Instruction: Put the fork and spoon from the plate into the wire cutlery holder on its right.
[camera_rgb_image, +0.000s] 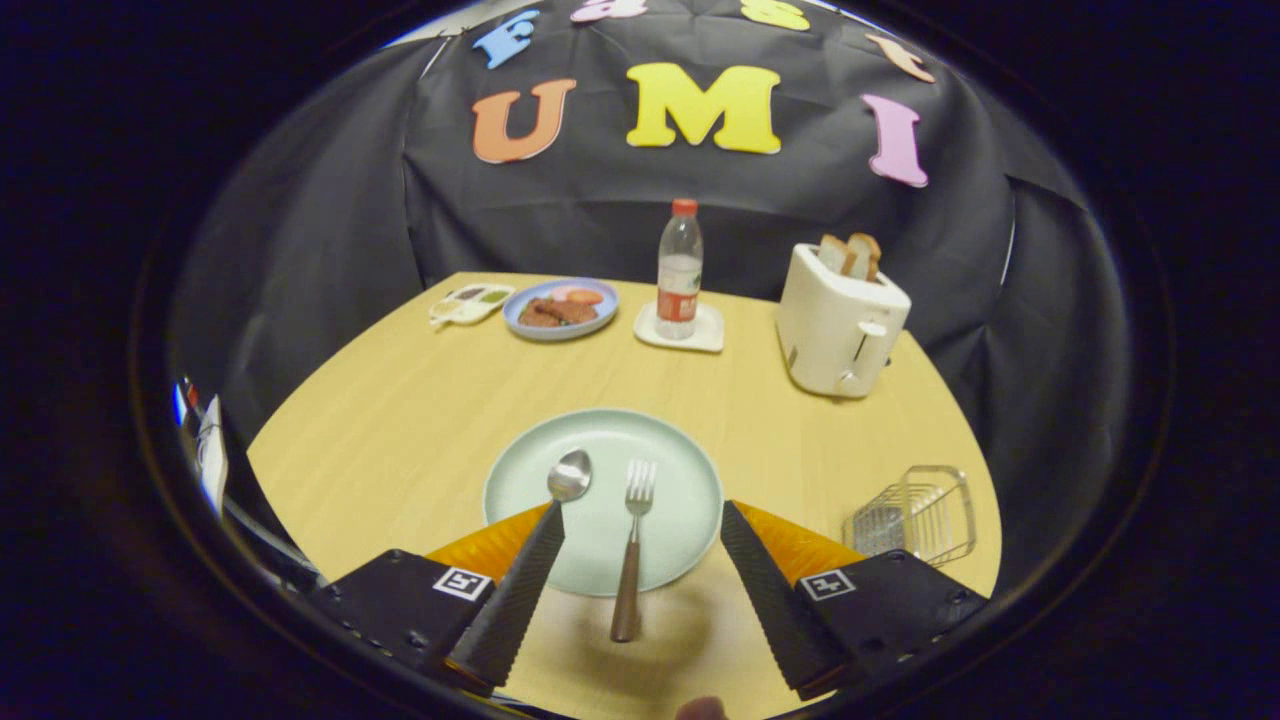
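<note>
A: Where does the fork (631, 545) lie from the gripper (640, 535)?
B: Between the jaws, its handle pointing back over the plate (680, 470) rim toward the tabletop's (400, 420) near edge, tines pointing away. The spoon (567, 478) lies parallel, by the left finger.
A: And the jaws?
B: Spread wide, holding nothing, touching neither piece as far as I can tell.
A: The holder?
B: The wire cutlery holder (915, 515) stands at the right edge, well apart from the plate
</note>
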